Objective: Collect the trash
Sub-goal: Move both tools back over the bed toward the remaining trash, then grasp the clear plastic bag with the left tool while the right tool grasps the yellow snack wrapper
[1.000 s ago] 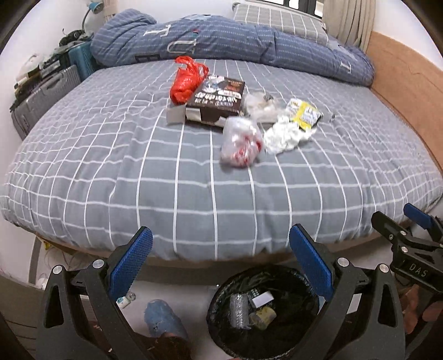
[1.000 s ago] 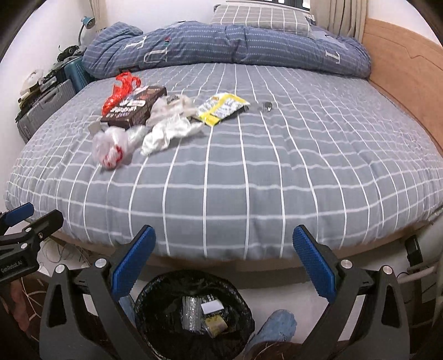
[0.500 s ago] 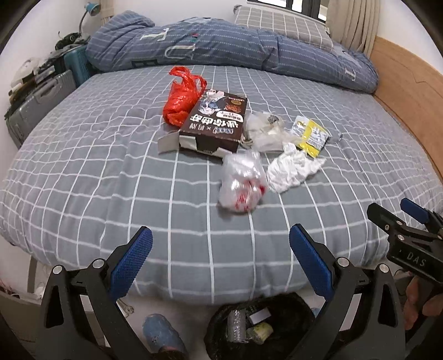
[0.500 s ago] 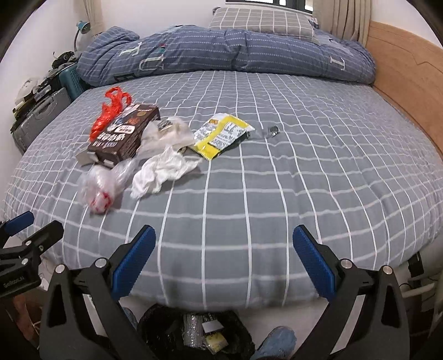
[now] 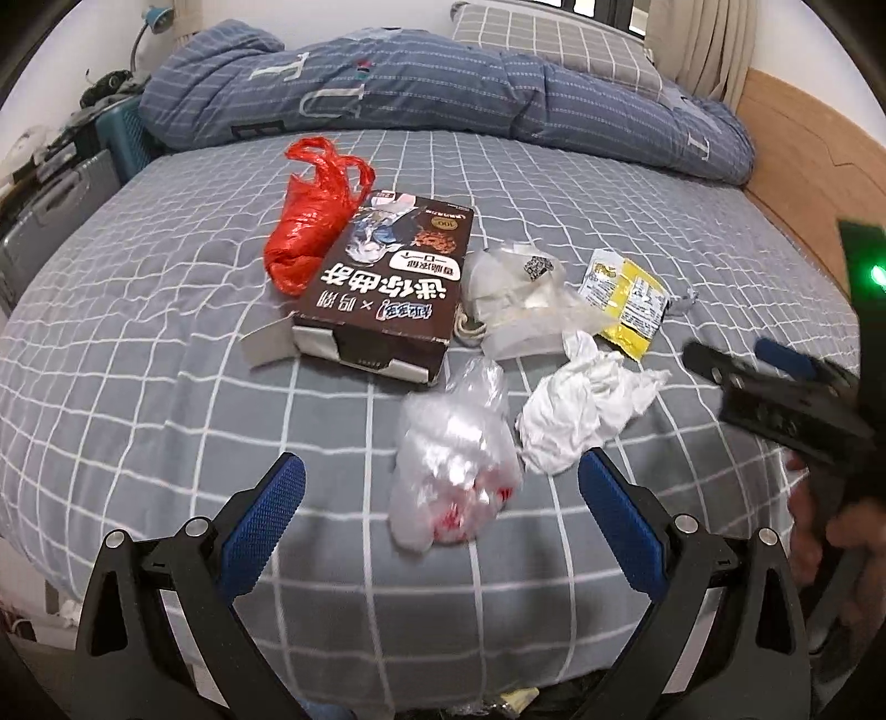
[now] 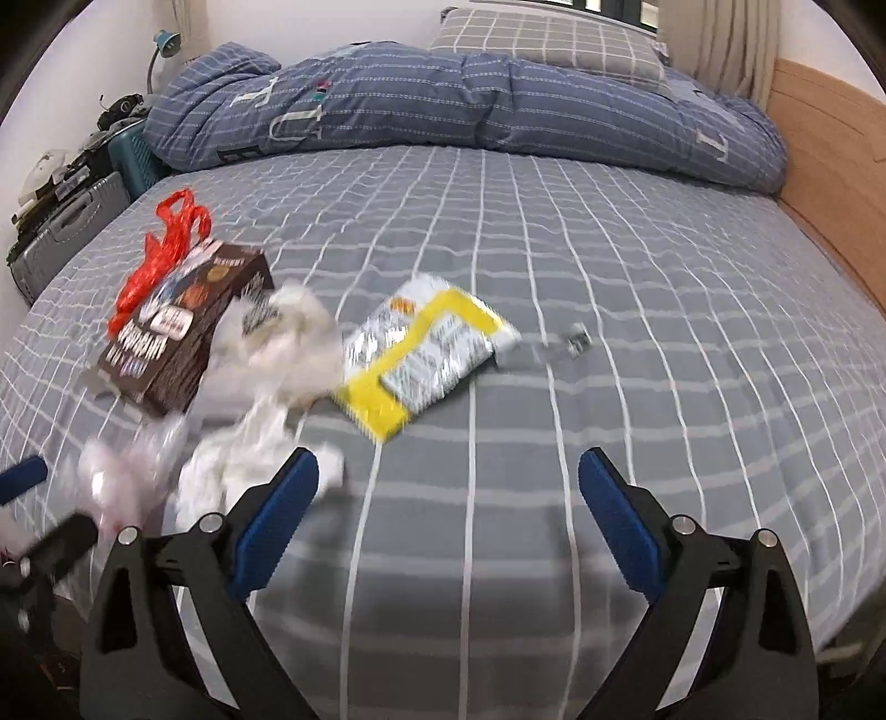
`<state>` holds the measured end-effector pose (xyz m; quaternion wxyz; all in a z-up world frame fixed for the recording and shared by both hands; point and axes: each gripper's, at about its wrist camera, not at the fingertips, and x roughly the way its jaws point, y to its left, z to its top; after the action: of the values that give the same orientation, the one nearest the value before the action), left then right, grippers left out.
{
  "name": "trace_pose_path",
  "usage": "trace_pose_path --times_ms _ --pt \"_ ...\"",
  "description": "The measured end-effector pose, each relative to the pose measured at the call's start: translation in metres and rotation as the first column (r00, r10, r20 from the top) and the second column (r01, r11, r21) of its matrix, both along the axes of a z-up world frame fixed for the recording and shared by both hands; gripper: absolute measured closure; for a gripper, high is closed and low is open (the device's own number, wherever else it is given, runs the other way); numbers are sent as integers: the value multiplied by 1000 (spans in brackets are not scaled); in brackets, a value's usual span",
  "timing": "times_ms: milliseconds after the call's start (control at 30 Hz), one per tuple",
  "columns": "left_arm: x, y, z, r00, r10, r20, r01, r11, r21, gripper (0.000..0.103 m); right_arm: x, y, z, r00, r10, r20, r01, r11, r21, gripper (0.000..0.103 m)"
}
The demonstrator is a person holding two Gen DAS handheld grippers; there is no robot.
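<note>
Trash lies on the grey checked bed (image 5: 138,354): a red plastic bag (image 5: 310,216), a brown snack box (image 5: 387,282), a clear bag with red print (image 5: 454,471), a crumpled white tissue (image 5: 581,404), a clear wrapper (image 5: 515,299) and a yellow packet (image 5: 631,299). My left gripper (image 5: 440,520) is open, just short of the clear bag with red print. My right gripper (image 6: 448,509) is open over the bed, short of the yellow packet (image 6: 426,354), with the tissue (image 6: 232,471) beside its left finger.
A rolled blue duvet (image 5: 443,94) and a pillow (image 6: 554,44) lie at the far side. A wooden headboard (image 6: 830,133) runs along the right. Suitcases (image 5: 50,221) stand at the left. A sliver of the trash bin (image 5: 498,711) shows below the bed edge.
Both grippers have moved forward and up over the bed toward the trash. The black bin has dropped almost out of view. Both stay open.
</note>
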<state>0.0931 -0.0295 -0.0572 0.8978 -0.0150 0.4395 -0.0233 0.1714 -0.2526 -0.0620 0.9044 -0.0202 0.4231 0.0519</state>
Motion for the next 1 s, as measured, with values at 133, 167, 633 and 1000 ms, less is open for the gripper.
trace_pose_path --times_ms 133,167,633,1000 --pt "9 0 -6 1000 14 -8 -14 1000 -18 6 36 3 -7 1000 31 -5 -31 1000 5 12" --pt "12 0 -9 1000 16 -13 -16 1000 -17 6 44 4 -10 999 38 -7 -38 999 0 12" --pt "26 -8 -35 997 -8 -80 8 1000 1 51 104 28 -47 988 121 -99 -130 986 -100 32" --pt "21 -5 -34 997 0 -80 -3 1000 -31 51 115 32 -63 976 129 -176 -142 987 -69 68"
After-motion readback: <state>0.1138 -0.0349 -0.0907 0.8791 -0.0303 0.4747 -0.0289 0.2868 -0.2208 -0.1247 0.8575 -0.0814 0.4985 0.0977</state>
